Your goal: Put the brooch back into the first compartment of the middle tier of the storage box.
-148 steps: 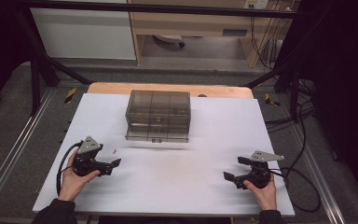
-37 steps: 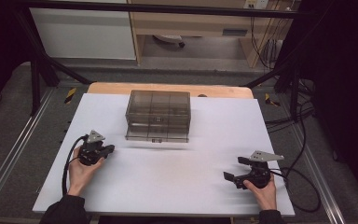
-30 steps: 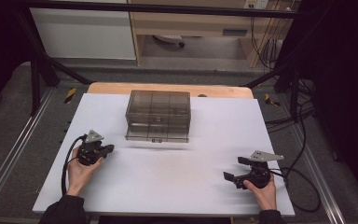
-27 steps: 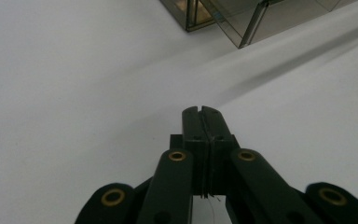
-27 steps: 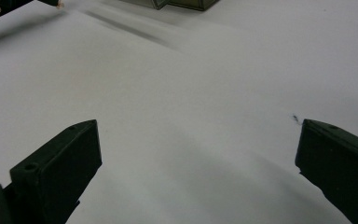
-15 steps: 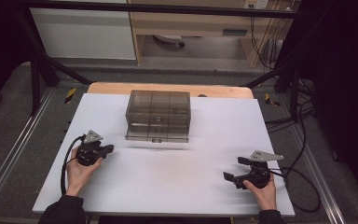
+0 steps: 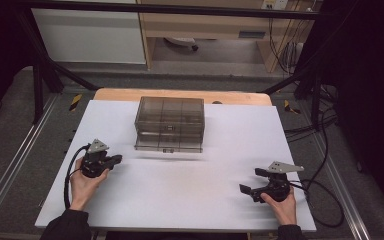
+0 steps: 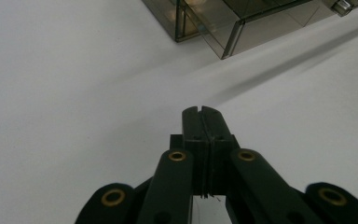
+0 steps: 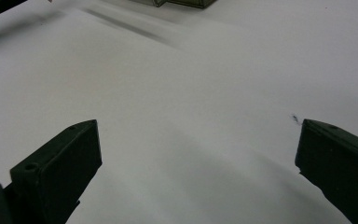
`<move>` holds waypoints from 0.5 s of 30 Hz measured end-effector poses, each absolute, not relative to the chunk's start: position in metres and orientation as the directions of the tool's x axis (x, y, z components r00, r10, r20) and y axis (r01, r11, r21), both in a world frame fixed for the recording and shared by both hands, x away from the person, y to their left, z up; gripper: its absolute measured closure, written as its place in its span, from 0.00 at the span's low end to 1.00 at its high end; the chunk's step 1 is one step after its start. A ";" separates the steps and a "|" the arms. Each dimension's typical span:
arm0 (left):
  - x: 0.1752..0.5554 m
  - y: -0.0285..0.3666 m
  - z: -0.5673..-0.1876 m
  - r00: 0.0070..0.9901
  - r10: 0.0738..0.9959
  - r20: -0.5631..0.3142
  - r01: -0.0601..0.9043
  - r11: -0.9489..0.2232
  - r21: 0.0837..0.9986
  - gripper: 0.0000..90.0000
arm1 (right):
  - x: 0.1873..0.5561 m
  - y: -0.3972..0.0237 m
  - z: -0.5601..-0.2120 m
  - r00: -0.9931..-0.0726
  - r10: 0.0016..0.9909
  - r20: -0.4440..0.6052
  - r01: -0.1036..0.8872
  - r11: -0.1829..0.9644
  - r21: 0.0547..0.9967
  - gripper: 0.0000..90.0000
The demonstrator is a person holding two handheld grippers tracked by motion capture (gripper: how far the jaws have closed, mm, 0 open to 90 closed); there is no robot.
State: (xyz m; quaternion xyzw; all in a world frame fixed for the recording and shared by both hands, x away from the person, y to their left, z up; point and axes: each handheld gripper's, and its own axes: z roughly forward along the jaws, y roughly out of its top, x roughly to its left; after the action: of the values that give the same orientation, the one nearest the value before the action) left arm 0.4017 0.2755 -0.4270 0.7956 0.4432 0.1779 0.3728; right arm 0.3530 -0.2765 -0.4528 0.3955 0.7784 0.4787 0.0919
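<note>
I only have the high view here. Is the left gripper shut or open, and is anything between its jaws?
Observer: The left gripper is shut, its jaws pressed together with nothing between them.
Operator: What's ahead of it?
Observer: A corner of the smoky clear drawer box, apart from the tips, with bare white table between.
Operator: And the right one?
Observer: The right gripper is open wide, only bare table between its jaws, plus a tiny dark mark near one jaw.

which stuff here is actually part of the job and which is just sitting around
Part of the job:
- smoky clear drawer box, nearest thing to both grippers
- left gripper, jaws shut, empty
- right gripper, jaws wide open, empty

Just there:
- white table top
- wooden board behind it
- cables on the floor
</note>
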 end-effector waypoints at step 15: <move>0.398 0.271 -0.419 0.556 0.829 -0.052 0.562 -0.329 0.758 0.99 | 0.353 -0.277 -0.452 -0.670 0.704 0.236 0.529 0.229 0.817 0.01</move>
State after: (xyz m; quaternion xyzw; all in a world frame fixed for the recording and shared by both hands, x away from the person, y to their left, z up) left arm 0.3979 0.2713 -0.4193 0.7961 0.4371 0.1757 0.3799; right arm 0.3528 -0.2769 -0.4524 0.3959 0.7786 0.4782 0.0913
